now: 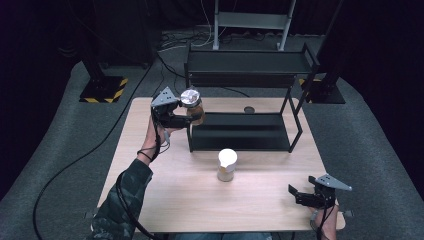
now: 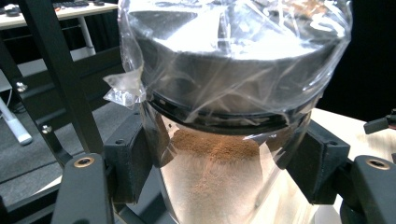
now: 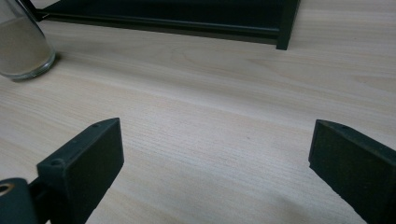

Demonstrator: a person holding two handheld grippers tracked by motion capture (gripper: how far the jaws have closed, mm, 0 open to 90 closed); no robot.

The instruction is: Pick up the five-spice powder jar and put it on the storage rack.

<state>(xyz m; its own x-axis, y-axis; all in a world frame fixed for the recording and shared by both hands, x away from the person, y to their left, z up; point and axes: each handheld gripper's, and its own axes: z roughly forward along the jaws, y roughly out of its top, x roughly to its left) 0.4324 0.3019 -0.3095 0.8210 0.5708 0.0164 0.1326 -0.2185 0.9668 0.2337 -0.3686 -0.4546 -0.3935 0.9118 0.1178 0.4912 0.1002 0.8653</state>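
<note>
I see the table (image 1: 165, 200) brightly lit from above against a dark room, glare on the plastic wrap (image 2: 233, 56) just above my left claw (image 2: 224, 172), its near jaws soft.

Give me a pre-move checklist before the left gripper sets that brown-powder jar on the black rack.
1. Grip on the jar: ok. The left gripper has both pads pressed on the glass of the brown-powder jar, below its foil-covered lid.
2. Jar upright: ok, as the left gripper view shows the powder lying roughly level.
3. Jar clear of the table: ok. In the high view it hangs beside the black rack, at its left end.
4. Lower shelf free: ok, nothing lies on it.
5. White-lidded jar out of the path: ok, it stands in front of the rack.
6. Right gripper: ok, open and off at the table's near right corner.
</note>
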